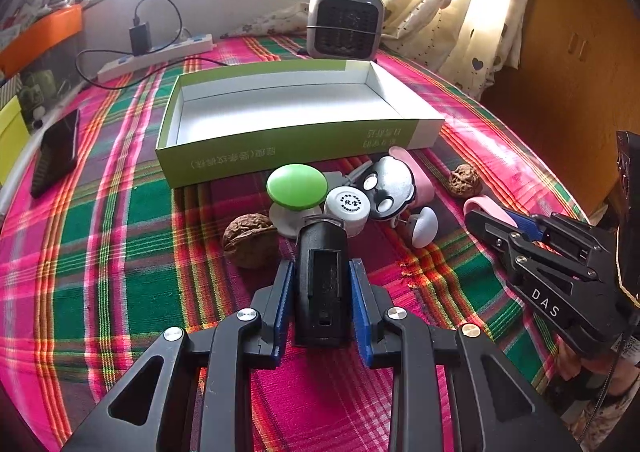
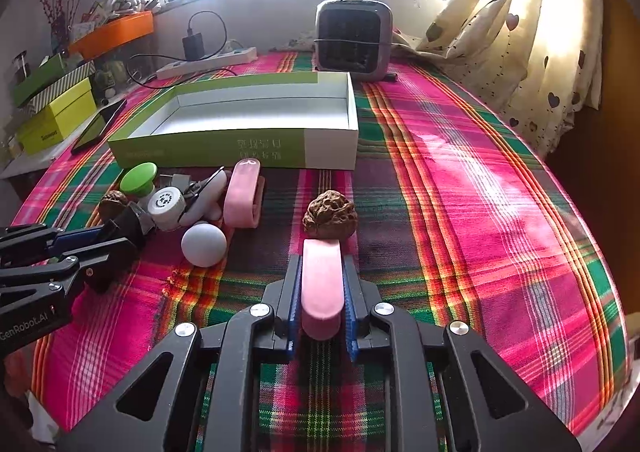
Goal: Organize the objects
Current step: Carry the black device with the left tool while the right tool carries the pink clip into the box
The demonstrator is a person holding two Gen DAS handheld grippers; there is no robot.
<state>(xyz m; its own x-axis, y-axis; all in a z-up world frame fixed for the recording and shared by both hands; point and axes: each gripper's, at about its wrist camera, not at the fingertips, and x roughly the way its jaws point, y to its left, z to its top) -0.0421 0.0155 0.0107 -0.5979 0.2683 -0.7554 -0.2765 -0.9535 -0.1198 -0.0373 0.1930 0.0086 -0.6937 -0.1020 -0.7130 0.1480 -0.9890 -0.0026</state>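
Left hand-held gripper clamps a black block; right hand-held gripper clamps a pink clip.

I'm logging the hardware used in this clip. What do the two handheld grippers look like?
Both are matte black plastic frames with triangular cut-outs, silver round pivot bolts and blue ridged pads on the two fingers. The left gripper carries white "GenRobot.AI" lettering on its side, seen from the right wrist view. The right gripper shows white "DAS" lettering in the left wrist view, with a thin cable trailing behind it.
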